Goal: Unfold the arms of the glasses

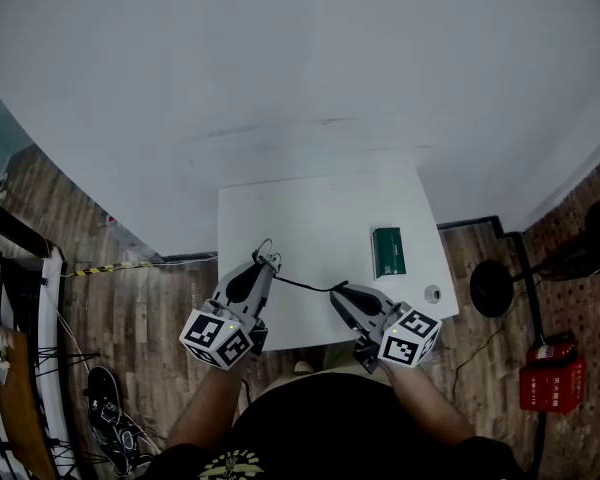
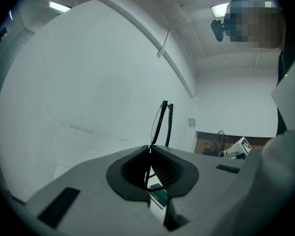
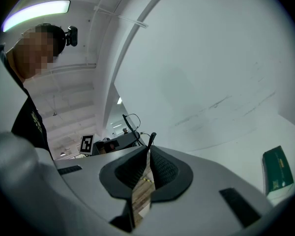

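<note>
Left tongs point(image 1: 270, 262) clamp the glasses point(image 1: 302, 286), right tongs point(image 1: 337, 291) pinch one arm's tip.

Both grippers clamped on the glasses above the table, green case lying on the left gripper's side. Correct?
One thing is off: the green case lies on the table on the right gripper's side, not the left's, as the head view shows. The rest holds: the left gripper and the right gripper are both clamped on the glasses above the table.
</note>
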